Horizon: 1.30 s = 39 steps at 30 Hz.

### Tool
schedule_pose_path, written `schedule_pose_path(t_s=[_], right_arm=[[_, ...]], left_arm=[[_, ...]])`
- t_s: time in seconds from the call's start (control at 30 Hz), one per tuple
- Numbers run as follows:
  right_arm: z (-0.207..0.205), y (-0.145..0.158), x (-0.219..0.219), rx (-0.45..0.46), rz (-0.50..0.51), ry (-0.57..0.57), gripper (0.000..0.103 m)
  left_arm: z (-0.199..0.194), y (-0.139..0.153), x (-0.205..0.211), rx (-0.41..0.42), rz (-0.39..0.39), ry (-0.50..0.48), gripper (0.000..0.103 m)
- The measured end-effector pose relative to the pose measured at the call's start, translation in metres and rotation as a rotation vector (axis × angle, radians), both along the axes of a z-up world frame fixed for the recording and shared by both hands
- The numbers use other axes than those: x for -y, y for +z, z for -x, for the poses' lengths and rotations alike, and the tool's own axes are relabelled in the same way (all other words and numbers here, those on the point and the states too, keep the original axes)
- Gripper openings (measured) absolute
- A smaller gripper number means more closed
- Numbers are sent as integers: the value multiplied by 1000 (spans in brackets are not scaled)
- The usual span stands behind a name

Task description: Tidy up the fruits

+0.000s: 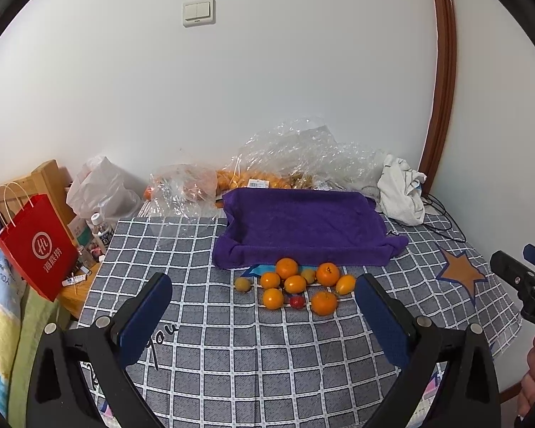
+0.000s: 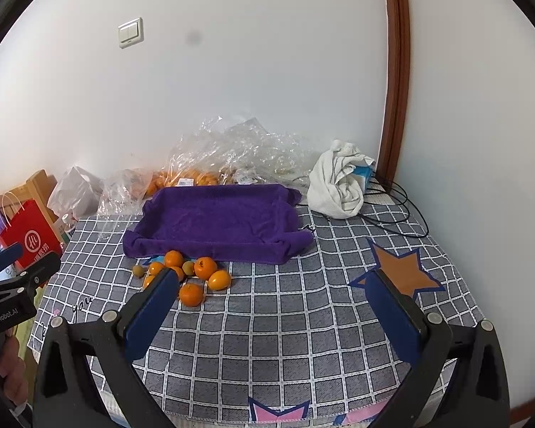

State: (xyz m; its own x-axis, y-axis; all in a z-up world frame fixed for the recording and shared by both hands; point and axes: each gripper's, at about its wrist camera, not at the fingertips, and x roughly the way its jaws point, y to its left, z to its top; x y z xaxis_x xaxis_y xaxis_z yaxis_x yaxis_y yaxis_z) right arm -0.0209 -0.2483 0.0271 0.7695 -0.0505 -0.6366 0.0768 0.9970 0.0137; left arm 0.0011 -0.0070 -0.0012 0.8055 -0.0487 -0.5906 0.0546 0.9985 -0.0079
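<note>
- We see our left gripper [image 1: 264, 306] held above the checked tablecloth [image 1: 232, 356], jaws spread wide, nothing btwn them
- Our right gripper [image 2: 273, 303] w/ jaws spread too, empty
- Fruits [image 1: 292, 285] – oranges, small yellowish ones, 1 red – cluster on the cloth, touching the front edge of the purple towel-lined tray [image 1: 303, 224]
- Plastic bags [image 1: 289, 157] w/ more fruit sit behind the tray
</note>
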Motion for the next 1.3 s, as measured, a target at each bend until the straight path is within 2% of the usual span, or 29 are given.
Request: schedule_pose_path(t_s=[1.3], right_arm=[[4, 0, 2, 6, 0, -6, 102]], left_arm=[[3, -1, 1, -5, 6, -14, 103]])
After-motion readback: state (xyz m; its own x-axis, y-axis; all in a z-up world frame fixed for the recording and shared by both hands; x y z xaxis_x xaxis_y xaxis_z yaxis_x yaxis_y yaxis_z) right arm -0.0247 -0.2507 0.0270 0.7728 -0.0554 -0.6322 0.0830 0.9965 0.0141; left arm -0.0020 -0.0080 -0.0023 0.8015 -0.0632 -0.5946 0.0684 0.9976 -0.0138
